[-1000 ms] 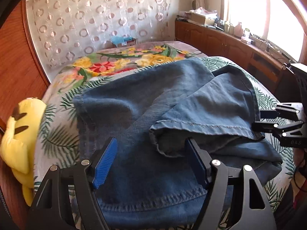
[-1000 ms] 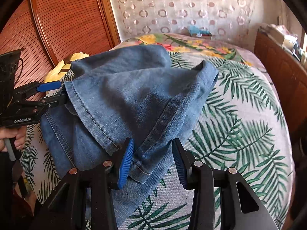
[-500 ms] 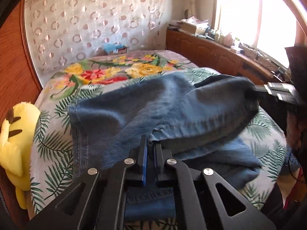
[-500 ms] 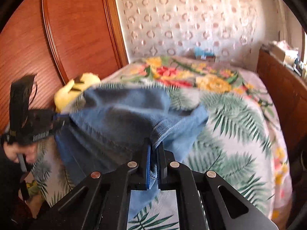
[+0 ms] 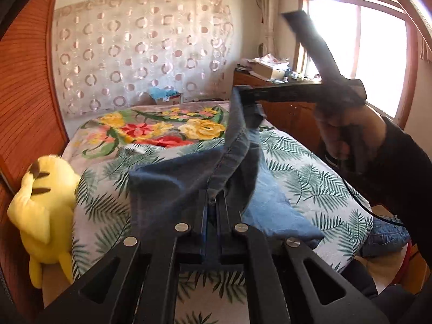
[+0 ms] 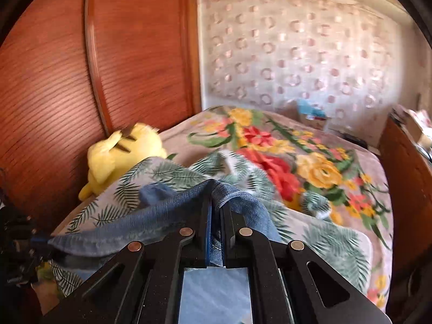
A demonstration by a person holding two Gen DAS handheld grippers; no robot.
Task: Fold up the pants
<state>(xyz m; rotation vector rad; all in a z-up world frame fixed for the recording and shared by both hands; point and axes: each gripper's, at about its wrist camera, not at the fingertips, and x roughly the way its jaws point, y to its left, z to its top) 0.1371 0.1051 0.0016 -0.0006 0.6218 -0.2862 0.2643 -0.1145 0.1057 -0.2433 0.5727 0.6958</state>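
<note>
My left gripper (image 5: 213,210) is clenched on the hem of the blue jeans (image 5: 172,189), the denim pinched between its 2 blue pads. My right gripper (image 6: 215,224) grips another part of the same hem. The hem stretches taut between the 2 grippers, raised above the bed (image 5: 310,167), while the rest of the jeans drapes down onto the palm-leaf bedspread. In the left wrist view, my right hand (image 5: 348,135) holds its gripper's handle up against the window (image 5: 378,62). A yellow plush toy (image 5: 43,205) sits at the bed's edge, beside the wooden wardrobe (image 6: 81,75).
</note>
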